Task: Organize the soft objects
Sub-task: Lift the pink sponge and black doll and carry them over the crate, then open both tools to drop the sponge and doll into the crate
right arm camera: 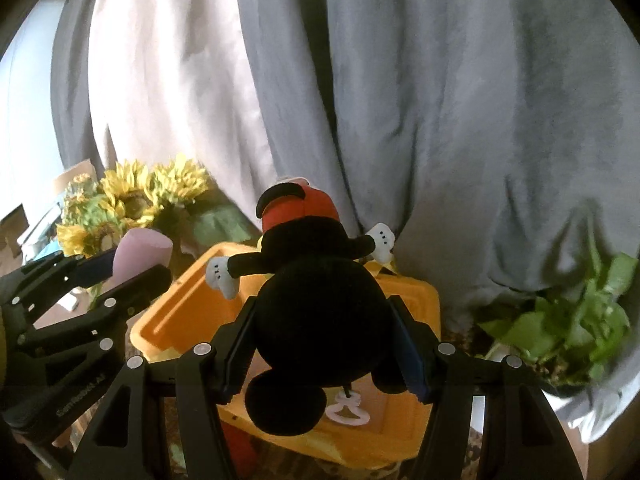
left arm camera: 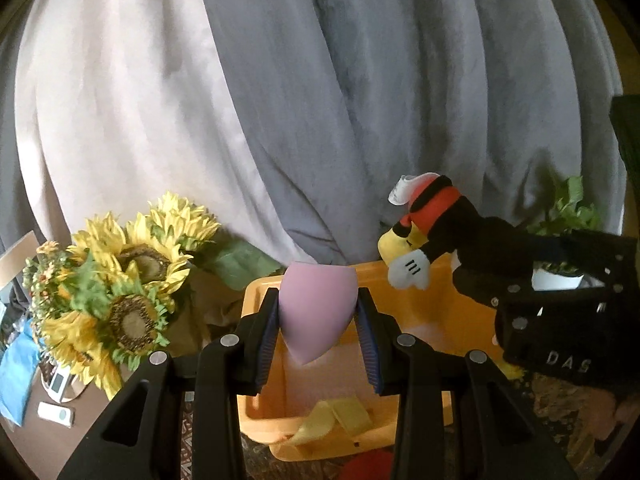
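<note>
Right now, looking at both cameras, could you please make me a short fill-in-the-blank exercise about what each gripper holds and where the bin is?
1. The left gripper is shut on a ____ sponge.
2. The right gripper holds a plush toy by its black ____.
3. Both things are held above a ____ bin.
4. Yellow ____ stand to the left of the bin.

Missing words: pink; head; yellow; sunflowers
</note>
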